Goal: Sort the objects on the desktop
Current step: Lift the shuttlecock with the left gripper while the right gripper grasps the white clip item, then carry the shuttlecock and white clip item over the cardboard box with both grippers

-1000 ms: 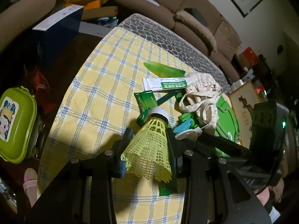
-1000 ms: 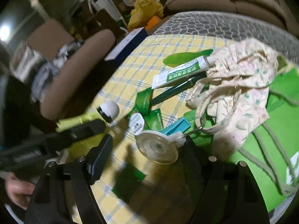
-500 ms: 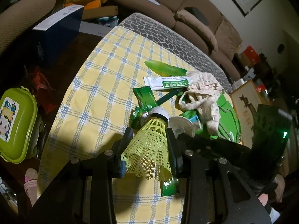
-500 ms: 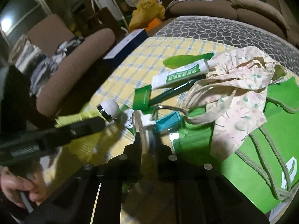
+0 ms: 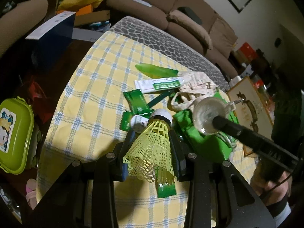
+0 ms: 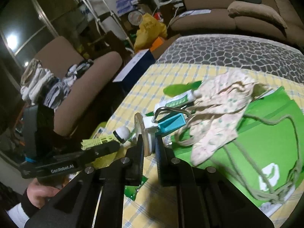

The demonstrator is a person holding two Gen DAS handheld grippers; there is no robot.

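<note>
My left gripper is clamped at a narrow spread on the yellow shuttlecock, its mesh skirt flaring toward my camera and its white cork pointing away along the fingers, above the near part of the yellow checked tablecloth. My right gripper is pinched nearly closed on the clear disc of a suction-cup hook, held on edge, with its teal lever and metal hook reaching away to the right, lifted off the cloth. In the right view the left gripper's arm reads "GenRobot.AI". Beneath the shuttlecock lie green sachets and a small white bottle. To the right a green bag carries a white logo, a floral drawstring pouch draped over its far edge. Farther on lie a dark green pen, a white-and-green tube whose print I cannot read, and a green leaf-shaped piece toward the cloth's far edge.
</note>
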